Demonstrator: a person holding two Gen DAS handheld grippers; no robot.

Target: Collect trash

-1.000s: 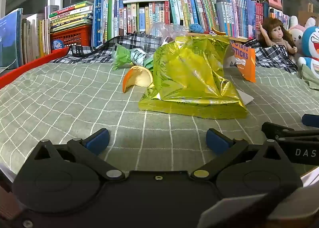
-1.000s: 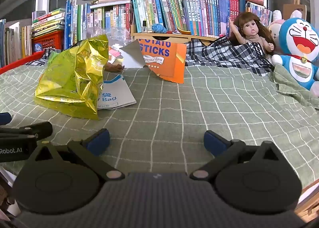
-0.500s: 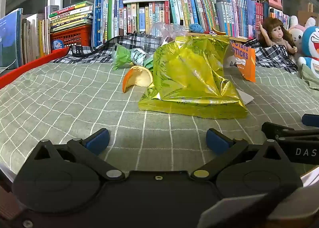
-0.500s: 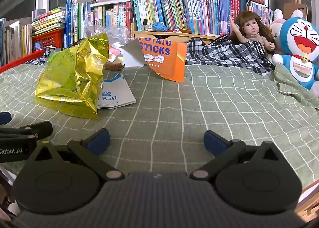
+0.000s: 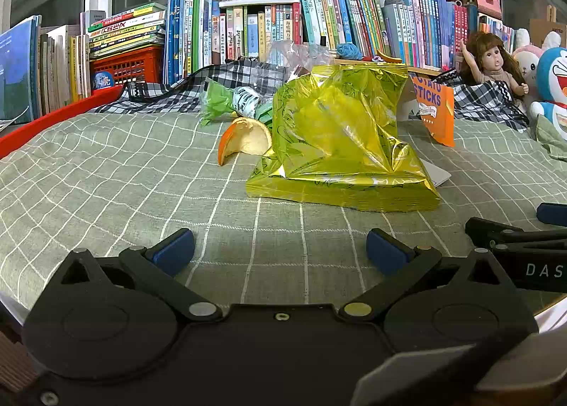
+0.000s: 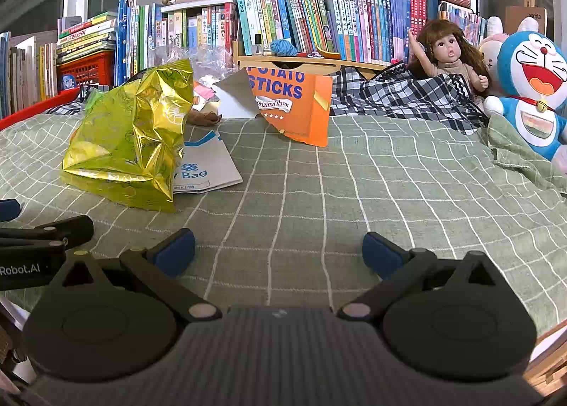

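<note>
A crumpled yellow foil snack bag (image 5: 340,143) (image 6: 134,143) lies on the green checked cloth (image 5: 106,172), straight ahead of my left gripper (image 5: 280,251), which is open and holds nothing. Behind it sit an orange peel (image 5: 244,140), a green wrapper (image 5: 230,103) and clear plastic (image 5: 294,55). A white paper bag (image 6: 205,168) lies under the foil bag's edge. An orange potato sticks box (image 6: 294,104) (image 5: 434,111) leans further back. My right gripper (image 6: 280,251) is open over bare cloth, to the right of the left one.
Rows of books (image 6: 319,23) line the back, with red baskets (image 5: 127,62). A doll (image 6: 450,62), a blue plush cat (image 6: 531,94) and a checked black-and-white cloth (image 6: 407,97) lie at the right. A red rim (image 5: 53,118) borders the left side.
</note>
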